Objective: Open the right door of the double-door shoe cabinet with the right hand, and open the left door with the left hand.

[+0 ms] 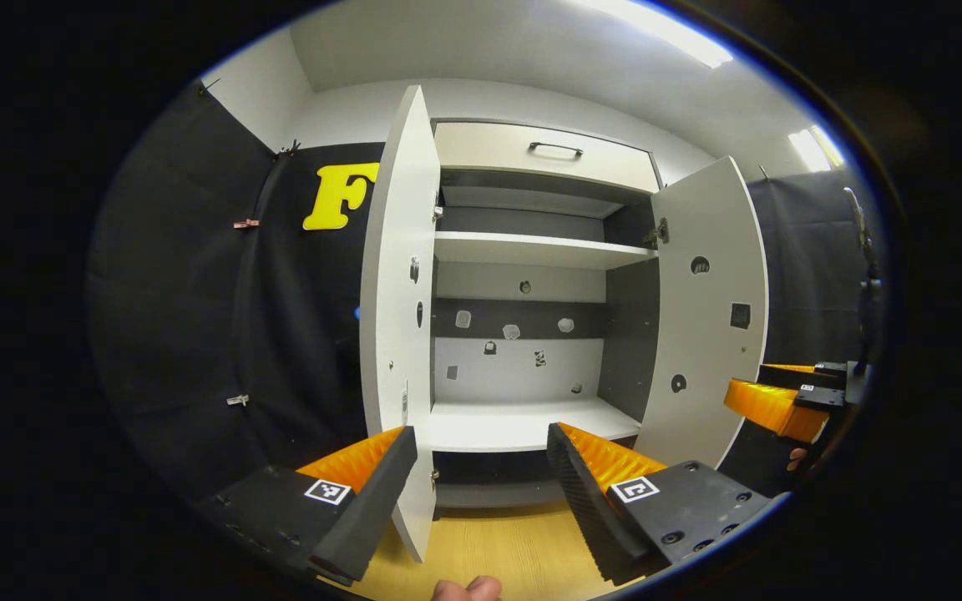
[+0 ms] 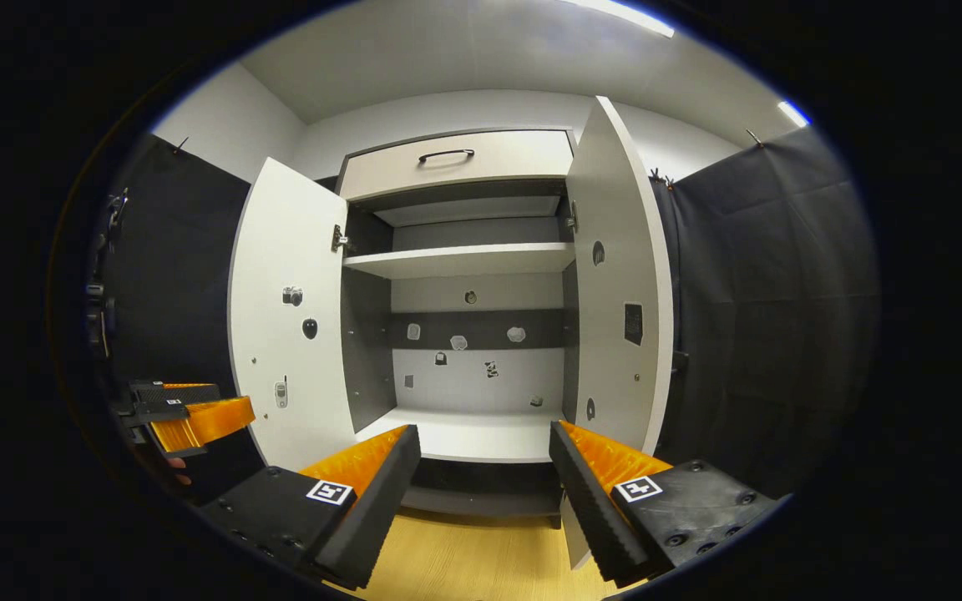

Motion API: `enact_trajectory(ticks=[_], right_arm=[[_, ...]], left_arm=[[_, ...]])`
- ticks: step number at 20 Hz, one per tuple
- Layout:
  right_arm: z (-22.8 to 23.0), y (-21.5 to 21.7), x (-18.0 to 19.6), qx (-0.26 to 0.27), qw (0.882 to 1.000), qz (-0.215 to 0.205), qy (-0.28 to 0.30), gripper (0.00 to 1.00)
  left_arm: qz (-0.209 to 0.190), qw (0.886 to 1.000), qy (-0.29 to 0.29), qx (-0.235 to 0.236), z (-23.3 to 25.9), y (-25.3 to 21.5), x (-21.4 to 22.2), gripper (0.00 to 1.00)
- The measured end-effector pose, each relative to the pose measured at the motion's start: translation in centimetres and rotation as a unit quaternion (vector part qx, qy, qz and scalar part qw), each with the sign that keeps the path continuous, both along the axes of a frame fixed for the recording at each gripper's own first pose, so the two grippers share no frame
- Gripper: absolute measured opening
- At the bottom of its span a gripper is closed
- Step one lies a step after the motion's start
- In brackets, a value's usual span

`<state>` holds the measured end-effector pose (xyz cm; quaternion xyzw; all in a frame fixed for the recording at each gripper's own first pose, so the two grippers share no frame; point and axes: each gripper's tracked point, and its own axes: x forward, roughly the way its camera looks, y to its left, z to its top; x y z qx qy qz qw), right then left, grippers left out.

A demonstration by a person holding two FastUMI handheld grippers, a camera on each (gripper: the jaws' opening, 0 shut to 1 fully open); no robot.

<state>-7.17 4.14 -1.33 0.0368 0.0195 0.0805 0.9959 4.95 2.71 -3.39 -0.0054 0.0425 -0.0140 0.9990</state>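
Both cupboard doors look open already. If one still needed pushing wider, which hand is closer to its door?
Probably the left. The left gripper has the left door's edge between its open fingers, apparently untouched. The right gripper faces the shoe cabinet interior, with the right door off to its side.

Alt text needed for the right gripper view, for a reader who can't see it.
A double-door shoe cabinet stands with its left door and right door both swung open, showing bare shelves and a closed drawer above. The right claw hangs open in front, touching nothing; the left claw shows farther off, by the left door.
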Motion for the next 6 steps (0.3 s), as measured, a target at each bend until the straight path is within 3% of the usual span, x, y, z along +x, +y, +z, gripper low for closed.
enact_trajectory(ticks=[6], right_arm=[[-0.05,-0.20,-0.08,0.001,1.000,0.000,0.001,0.98]], left_arm=[[0.000,1.000,0.001,0.004,-0.02,-0.04,-0.09,0.97]])
